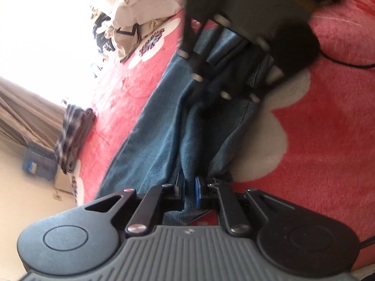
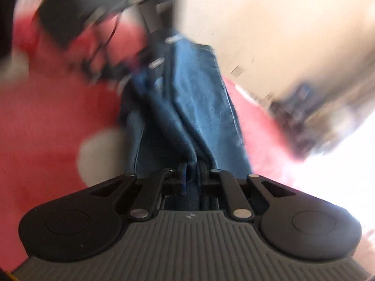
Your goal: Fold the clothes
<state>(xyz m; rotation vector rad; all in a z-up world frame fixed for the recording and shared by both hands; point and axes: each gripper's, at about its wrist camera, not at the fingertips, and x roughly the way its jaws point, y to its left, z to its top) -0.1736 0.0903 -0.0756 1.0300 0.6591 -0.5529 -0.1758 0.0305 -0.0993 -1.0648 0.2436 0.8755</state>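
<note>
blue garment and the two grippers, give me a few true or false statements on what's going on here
1. The left gripper is shut on the blue garment. True.
2. The right gripper hangs open, holding nothing. False: it too is shut on the blue garment.
3. The blanket underneath is green. False: it is red with white shapes.
4. A checked garment lies near the blanket's edge. True.
5. Each wrist view shows the other gripper. True.
</note>
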